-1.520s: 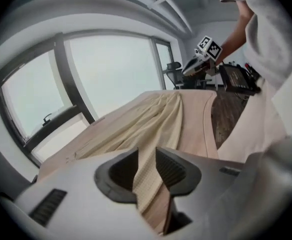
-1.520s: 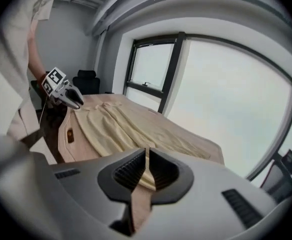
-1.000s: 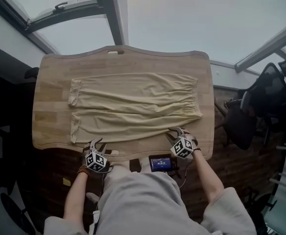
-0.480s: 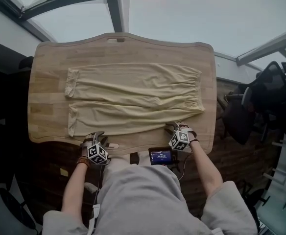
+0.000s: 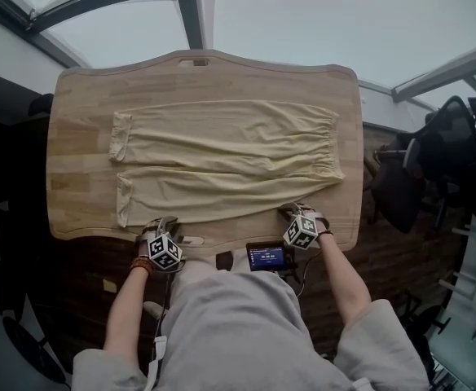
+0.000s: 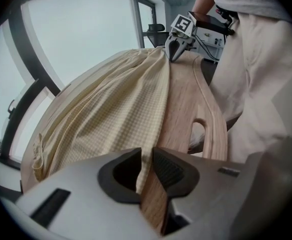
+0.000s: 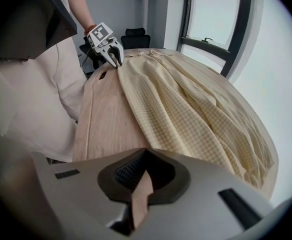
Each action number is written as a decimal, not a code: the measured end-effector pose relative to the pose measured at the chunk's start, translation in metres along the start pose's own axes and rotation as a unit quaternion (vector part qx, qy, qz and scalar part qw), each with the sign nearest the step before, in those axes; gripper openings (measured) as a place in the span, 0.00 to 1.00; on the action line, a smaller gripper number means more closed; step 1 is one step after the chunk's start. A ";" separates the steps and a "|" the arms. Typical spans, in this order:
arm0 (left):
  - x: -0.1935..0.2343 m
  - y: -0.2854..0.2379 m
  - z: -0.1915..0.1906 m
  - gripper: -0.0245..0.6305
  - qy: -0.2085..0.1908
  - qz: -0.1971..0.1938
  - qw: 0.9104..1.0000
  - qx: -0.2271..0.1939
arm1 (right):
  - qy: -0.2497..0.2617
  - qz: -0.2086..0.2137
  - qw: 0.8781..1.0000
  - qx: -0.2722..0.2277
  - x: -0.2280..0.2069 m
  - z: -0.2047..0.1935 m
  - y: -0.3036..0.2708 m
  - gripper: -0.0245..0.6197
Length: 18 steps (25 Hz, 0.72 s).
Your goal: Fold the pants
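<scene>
Since a second ago both grippers have crept up to the pants, which lie flat and unmoved on the table.

Head view: the left gripper is at the pants' near edge by the cuffs, and the right gripper is by the waistband.

Left gripper view: the jaws pinch that edge thinly.

Right gripper view: the jaws are pressed together at the pants' edge, with no cloth showing between them.

A surer bite first, I judge, then lift both ends level over the far leg.
</scene>
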State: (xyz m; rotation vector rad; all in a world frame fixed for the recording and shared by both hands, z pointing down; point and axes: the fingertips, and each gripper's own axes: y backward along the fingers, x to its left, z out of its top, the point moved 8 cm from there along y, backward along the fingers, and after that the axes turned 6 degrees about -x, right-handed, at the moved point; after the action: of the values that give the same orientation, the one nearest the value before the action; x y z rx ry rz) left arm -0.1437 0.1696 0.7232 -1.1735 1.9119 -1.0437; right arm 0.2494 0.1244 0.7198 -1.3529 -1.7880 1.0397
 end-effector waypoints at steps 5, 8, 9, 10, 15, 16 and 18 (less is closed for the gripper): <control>-0.006 0.011 -0.007 0.07 -0.003 0.004 1.000 -0.011 | -0.012 0.014 1.000 -0.005 0.013 0.004 0.009 0.04; -0.006 0.022 -0.010 0.07 -0.007 0.017 1.000 -0.025 | 0.025 -0.032 0.999 -0.005 0.015 0.002 0.014 0.05; -0.006 0.025 -0.010 0.07 -0.007 0.020 0.999 -0.028 | 0.041 -0.047 0.998 -0.001 0.013 0.000 0.013 0.05; -0.005 0.027 -0.010 0.07 -0.008 0.022 0.999 -0.031 | 0.053 -0.055 0.997 0.005 0.010 -0.001 0.011 0.10; -0.003 0.035 -0.009 0.05 -0.005 0.033 0.999 -0.034 | 0.074 -0.055 0.996 0.010 0.000 -0.001 0.009 0.29; -0.003 0.035 -0.008 0.05 -0.007 0.034 0.999 -0.035 | 0.075 -0.060 0.995 0.008 -0.002 -0.001 0.011 0.26; -0.001 0.033 -0.008 0.05 -0.015 0.031 0.999 -0.034 | 0.082 -0.059 0.995 0.012 -0.006 -0.001 0.013 0.25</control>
State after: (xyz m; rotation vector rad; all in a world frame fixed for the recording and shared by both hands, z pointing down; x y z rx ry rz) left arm -0.1634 0.1823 0.6981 -1.1531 1.9610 -0.9312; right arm 0.2575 0.1204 0.7084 -1.2644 -1.7066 0.8591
